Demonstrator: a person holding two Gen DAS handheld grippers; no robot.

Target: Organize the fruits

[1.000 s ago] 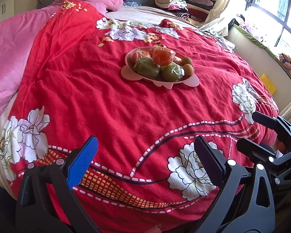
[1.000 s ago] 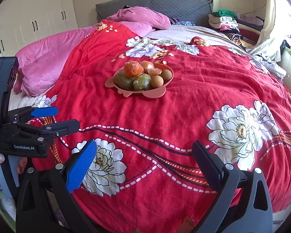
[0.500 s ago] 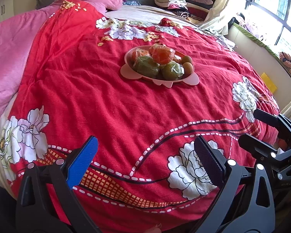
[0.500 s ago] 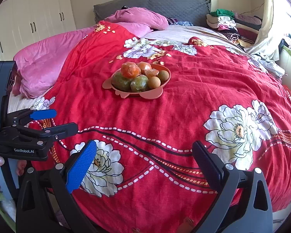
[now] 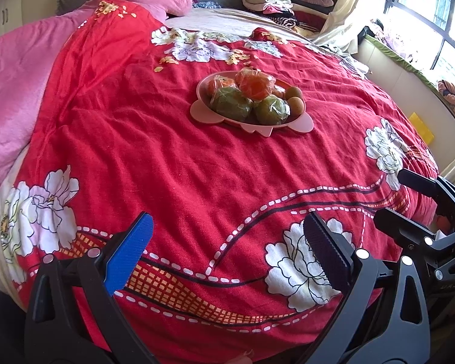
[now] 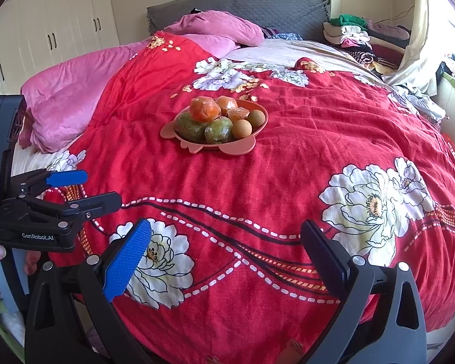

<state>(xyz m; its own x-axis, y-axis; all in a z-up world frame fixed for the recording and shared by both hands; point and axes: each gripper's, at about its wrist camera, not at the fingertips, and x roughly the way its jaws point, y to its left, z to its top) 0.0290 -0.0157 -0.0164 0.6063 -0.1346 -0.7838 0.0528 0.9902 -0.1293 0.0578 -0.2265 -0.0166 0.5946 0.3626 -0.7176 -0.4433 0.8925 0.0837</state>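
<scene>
A bed (image 6: 288, 60) carries everything, spread with a red quilt (image 5: 173, 163) printed with white flowers and dashed wavy lines. A pink plate (image 6: 215, 147) sits directly on the quilt, heaped with wrapped orange and green fruits and two small brown ones. Left of the plate, a pink blanket (image 5: 12, 91) lies along the bed's edge, touching the quilt. Behind the plate, toward the grey headboard (image 6: 257, 9), a pink pillow (image 6: 221, 28) rests on a pale sheet (image 5: 227, 19). Behind the plate and to its right, folded clothes (image 6: 358, 38) are stacked.
</scene>
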